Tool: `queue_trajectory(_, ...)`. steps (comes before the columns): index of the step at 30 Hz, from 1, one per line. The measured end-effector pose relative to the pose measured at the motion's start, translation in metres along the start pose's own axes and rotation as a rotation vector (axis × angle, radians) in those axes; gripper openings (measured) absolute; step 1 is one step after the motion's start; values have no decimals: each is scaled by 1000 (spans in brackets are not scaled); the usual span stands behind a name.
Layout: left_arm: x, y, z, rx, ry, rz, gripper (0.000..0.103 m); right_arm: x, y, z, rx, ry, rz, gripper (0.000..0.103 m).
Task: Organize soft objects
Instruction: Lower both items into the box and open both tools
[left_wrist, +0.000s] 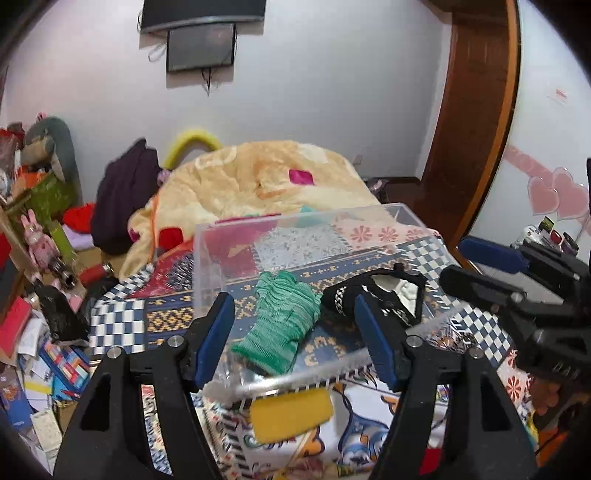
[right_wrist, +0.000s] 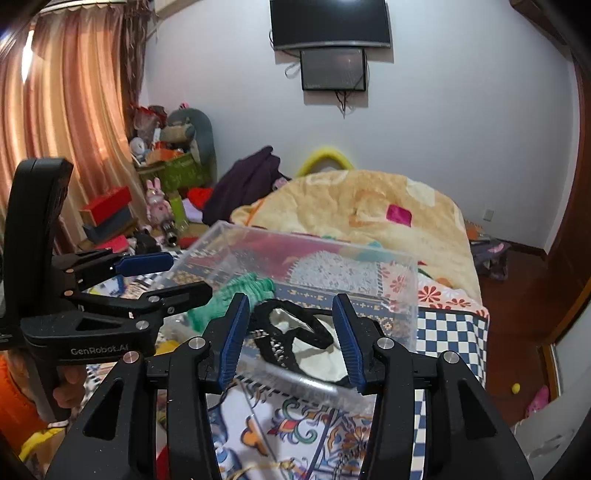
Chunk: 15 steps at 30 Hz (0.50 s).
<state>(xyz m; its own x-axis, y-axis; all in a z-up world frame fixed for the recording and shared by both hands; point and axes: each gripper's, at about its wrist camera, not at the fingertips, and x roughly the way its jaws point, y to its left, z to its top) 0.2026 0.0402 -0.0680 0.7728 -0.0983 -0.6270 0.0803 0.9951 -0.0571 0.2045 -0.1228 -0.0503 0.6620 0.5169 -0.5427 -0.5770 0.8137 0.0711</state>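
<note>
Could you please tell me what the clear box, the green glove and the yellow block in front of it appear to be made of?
Clear box: rigid transparent plastic, likely acrylic; bedding shows through, edges glint.
Green glove: knitted yarn; ribbed texture, soft slump.
Yellow block: probably sponge foam; matte, slightly blurred.

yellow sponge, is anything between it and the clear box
Only the box's near wall. The yellow sponge lies on the bedspread just outside the clear box, so it must be lifted over that rim; the top is open. Both grippers are open.
</note>
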Motion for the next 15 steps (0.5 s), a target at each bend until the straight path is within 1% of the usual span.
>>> queue_trajectory(1,-8,-2,-2,9,-15,3,71,-5,2,0,-1,-12,4,48)
queue_trajectory(3,-24,-4,-7,13,-44,-1,76,-17,5,-2,-4,-40,10,58)
queue_trajectory(5,-38,-4,-13,11,-66,-6,77,-30,8,-6,-10,-70,11,60)
queue_trajectory(7,-49,-5,-20,14,-80,8,78,-42,12,-12,-18,-93,8,62)
queue_trajectory(9,-57,-5,-27,17,-90,22,84,-49,15,-20,-15,-102,20,67)
queue_trajectory(12,-67,-2,-41,10,-97,28,89,-55,20,-32,-13,-104,29,69)
queue_trajectory(15,-74,1,-58,8,-85,45,90,-57,26,-46,-19,-94,34,69)
